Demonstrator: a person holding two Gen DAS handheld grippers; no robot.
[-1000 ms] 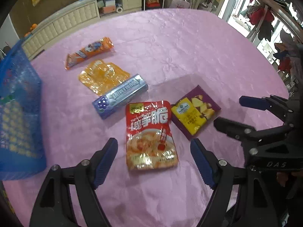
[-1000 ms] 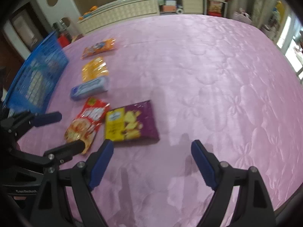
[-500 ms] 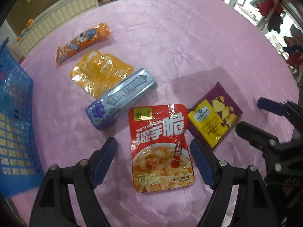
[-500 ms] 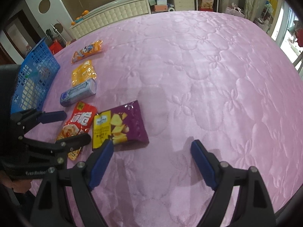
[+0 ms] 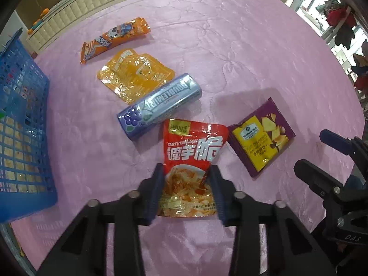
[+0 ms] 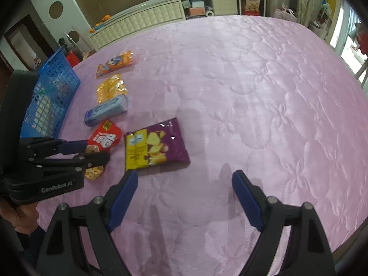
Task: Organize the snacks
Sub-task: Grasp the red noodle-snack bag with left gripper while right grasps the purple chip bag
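Note:
My left gripper (image 5: 186,177) points down at the red konjac packet (image 5: 193,147) on the pink cloth. Its jaws are closing, and the blue pads press the packet's lower sides and bunch it. Right of it lies a purple and yellow chip bag (image 5: 262,138). My right gripper (image 6: 184,184) stands open over bare cloth just in front of that chip bag (image 6: 156,145), nothing between its fingers. Behind the red packet lie a blue grape gum pack (image 5: 161,105), a clear orange pouch (image 5: 133,73) and an orange bar wrapper (image 5: 115,39).
A blue plastic basket (image 5: 20,126) stands at the left edge of the pink quilted cloth (image 6: 253,92). A hand (image 6: 20,220) holds the left gripper at the lower left of the right wrist view. Shelves and a padded bench stand beyond the far edge.
The left gripper's jaws came together from wide open onto the red packet, which now bulges between them. The left view tilted down and closer. The right gripper kept still and open.

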